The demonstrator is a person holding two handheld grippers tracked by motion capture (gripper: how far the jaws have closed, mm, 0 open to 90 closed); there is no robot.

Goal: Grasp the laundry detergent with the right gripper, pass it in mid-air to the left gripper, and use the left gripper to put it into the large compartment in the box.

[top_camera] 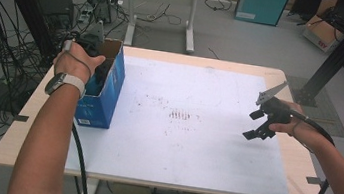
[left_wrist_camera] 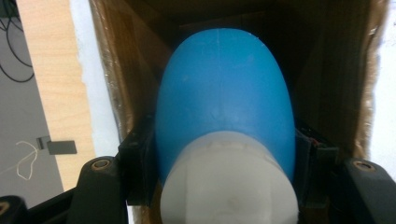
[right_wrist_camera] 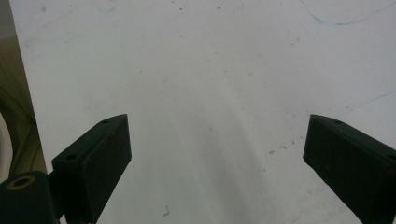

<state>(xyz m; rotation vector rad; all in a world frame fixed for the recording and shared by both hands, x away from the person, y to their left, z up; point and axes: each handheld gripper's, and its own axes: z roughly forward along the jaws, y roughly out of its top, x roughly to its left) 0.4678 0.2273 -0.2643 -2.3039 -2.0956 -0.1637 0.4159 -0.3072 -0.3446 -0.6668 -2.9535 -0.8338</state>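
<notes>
Leftmost, the left gripper [left_wrist_camera: 224,186] pinches a bottle [left_wrist_camera: 224,116] between its jaws, blue body ahead of them, white cap nearest the camera, inside the box [top_camera: 110,94]. It looks like light, smooth, slippery plastic, best gripped across its widest part. Cardboard walls crowd both jaws, leaving little room. Rightward, the right gripper [right_wrist_camera: 215,154] has its jaws spread over bare mat [right_wrist_camera: 210,70].

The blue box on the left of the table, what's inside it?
Inside the blue box, the left gripper is clamped on a blue bottle with a white cap, between brown cardboard walls. The bottle covers the box floor, so anything beneath stays hidden.
</notes>
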